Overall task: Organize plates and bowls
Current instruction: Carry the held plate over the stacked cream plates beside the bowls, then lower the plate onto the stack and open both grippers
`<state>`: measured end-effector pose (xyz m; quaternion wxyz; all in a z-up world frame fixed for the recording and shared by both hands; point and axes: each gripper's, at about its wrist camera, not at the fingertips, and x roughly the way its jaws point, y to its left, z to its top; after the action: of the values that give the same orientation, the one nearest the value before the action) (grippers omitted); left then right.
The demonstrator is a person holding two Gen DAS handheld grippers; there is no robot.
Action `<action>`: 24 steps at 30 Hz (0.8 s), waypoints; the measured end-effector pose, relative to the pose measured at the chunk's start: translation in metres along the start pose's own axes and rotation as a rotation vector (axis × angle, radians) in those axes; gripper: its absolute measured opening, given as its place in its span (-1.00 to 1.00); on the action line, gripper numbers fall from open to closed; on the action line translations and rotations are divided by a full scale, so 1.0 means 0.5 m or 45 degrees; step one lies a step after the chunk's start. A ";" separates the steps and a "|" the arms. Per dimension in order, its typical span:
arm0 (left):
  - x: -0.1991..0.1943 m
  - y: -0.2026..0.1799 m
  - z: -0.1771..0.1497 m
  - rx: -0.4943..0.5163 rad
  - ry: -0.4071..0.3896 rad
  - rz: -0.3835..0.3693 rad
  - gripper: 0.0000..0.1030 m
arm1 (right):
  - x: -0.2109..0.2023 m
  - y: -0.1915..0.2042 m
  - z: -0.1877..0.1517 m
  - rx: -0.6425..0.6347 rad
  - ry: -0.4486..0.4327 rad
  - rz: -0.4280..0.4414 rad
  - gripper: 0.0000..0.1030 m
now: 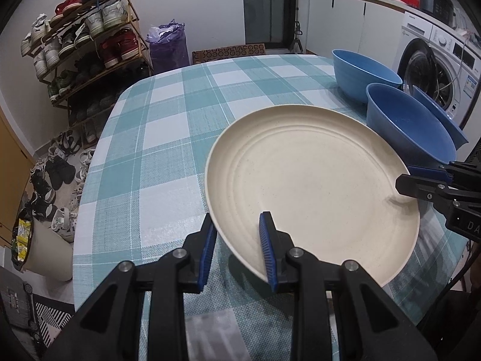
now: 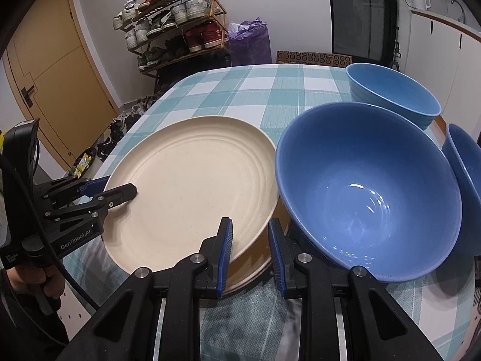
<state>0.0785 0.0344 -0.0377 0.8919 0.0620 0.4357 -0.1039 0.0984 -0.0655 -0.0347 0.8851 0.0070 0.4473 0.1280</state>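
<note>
A cream ribbed plate [image 1: 312, 180] [image 2: 192, 183] is held tilted above the checked tablecloth [image 1: 168, 138]. My left gripper [image 1: 237, 252] straddles its near-left rim, one finger above and one below; it shows in the right wrist view [image 2: 117, 191]. My right gripper [image 2: 249, 255] straddles the plate's right rim; it shows in the left wrist view [image 1: 409, 177]. A second cream plate [image 2: 255, 266] lies under the first. Three blue bowls sit to the right: a near one [image 2: 369, 192] [image 1: 409, 123], a far one [image 2: 393, 93] [image 1: 363, 72], and one at the edge [image 2: 466, 180].
The table's left edge [image 1: 99, 150] drops to a floor with several shoes. A shoe rack [image 1: 87, 39] and a purple bag [image 1: 168, 45] stand beyond the table. A washing machine [image 1: 436, 69] is at the right. A wooden door [image 2: 51, 78] is at the left.
</note>
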 end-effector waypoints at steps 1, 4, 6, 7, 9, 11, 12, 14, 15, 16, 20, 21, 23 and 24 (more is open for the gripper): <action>0.000 -0.002 0.000 0.005 0.002 -0.001 -0.48 | 0.000 -0.001 -0.002 -0.002 -0.001 -0.002 -0.52; 0.001 -0.006 -0.002 0.016 0.008 -0.003 -0.48 | -0.002 -0.002 -0.009 -0.006 -0.003 -0.014 -0.52; 0.004 -0.010 -0.002 0.024 0.013 0.000 -0.48 | 0.000 -0.003 -0.014 -0.010 -0.002 -0.024 -0.52; 0.005 -0.014 -0.002 0.031 0.016 0.004 -0.48 | 0.001 -0.001 -0.016 -0.018 -0.001 -0.036 -0.52; 0.007 -0.018 -0.004 0.040 0.022 0.010 -0.48 | 0.004 0.000 -0.021 -0.028 0.000 -0.055 -0.52; 0.009 -0.021 -0.005 0.045 0.025 0.011 -0.48 | 0.007 -0.001 -0.024 -0.033 0.007 -0.062 -0.52; 0.010 -0.023 -0.005 0.049 0.026 0.016 -0.48 | 0.009 -0.003 -0.026 -0.030 0.009 -0.062 -0.52; 0.014 -0.025 -0.005 0.056 0.030 0.028 -0.47 | 0.009 -0.004 -0.028 -0.029 0.011 -0.064 -0.52; 0.015 -0.026 -0.005 0.059 0.030 0.033 -0.47 | 0.010 -0.004 -0.030 -0.032 0.010 -0.066 -0.52; 0.016 -0.028 -0.006 0.065 0.032 0.041 -0.46 | 0.011 -0.003 -0.031 -0.040 0.010 -0.072 -0.52; 0.020 -0.031 -0.007 0.077 0.041 0.057 -0.44 | 0.010 0.001 -0.036 -0.055 0.008 -0.088 -0.52; 0.021 -0.031 -0.008 0.077 0.044 0.060 -0.43 | 0.011 0.001 -0.037 -0.057 0.007 -0.090 -0.52; 0.025 -0.034 -0.009 0.085 0.050 0.065 -0.41 | 0.012 0.004 -0.038 -0.064 0.007 -0.095 -0.52; 0.026 -0.035 -0.010 0.090 0.052 0.067 -0.39 | 0.012 0.004 -0.038 -0.065 0.006 -0.098 -0.52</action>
<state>0.0782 0.0167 -0.0514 0.8826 0.1069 0.4481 -0.0943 0.0860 -0.0641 -0.0505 0.8883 -0.0330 0.4458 0.1054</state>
